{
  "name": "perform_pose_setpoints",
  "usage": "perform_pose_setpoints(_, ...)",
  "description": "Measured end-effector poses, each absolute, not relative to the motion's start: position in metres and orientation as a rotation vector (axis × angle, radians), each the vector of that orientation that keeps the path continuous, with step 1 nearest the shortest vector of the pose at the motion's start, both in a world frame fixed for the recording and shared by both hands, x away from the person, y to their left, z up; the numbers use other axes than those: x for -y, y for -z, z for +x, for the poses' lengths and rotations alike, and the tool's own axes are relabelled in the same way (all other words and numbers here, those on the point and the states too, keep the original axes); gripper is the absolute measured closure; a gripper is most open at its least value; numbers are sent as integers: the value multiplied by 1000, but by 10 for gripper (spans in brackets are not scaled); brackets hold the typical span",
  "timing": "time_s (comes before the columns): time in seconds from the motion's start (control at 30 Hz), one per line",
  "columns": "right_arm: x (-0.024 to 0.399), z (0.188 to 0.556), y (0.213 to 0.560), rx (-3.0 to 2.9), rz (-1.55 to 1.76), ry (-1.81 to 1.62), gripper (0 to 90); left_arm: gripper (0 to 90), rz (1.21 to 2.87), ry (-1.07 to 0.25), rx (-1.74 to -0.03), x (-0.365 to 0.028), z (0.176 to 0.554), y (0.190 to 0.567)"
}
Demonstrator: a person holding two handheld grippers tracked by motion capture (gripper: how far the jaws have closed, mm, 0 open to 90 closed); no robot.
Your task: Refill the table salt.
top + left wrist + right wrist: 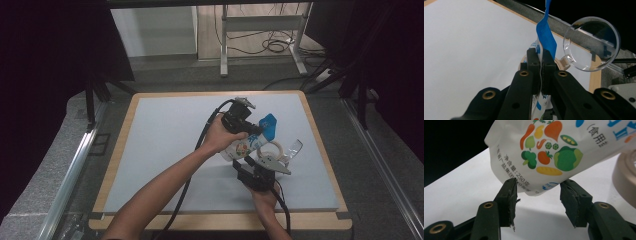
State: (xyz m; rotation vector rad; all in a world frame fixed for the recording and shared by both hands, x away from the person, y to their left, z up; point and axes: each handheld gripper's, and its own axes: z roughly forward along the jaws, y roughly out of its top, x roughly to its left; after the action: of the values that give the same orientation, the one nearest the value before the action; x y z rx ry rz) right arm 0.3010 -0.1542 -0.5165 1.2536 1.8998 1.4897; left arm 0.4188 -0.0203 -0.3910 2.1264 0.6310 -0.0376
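Left tongs (541,62) clamped on the blue top of a pouch (544,152), right tongs (537,195) parted under the pouch's bottom corner, clear cup (591,43) just beside the pouch, above the table (165,145).

Open table (165,150) left and front, tape roll (271,150) and clear cup (294,149) crowding right of pouch (245,146)

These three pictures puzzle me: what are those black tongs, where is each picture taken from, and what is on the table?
A person holds a hand-held gripper in each hand. The high view looks down on the table; the other two cameras ride on the grippers. The left gripper is shut on the top edge of a white pouch printed with vegetables, lifting it. The right gripper stands open under the pouch's lower end, not pressing it. Nearby are a tape roll and a clear scoop.
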Motion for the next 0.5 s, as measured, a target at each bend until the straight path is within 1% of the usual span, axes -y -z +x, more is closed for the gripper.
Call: perform_pose_setpoints(0.5, 157, 300, 519, -1915, 1257, -1475, 483, 889, 2116, 45, -605, 13, 413, 391)
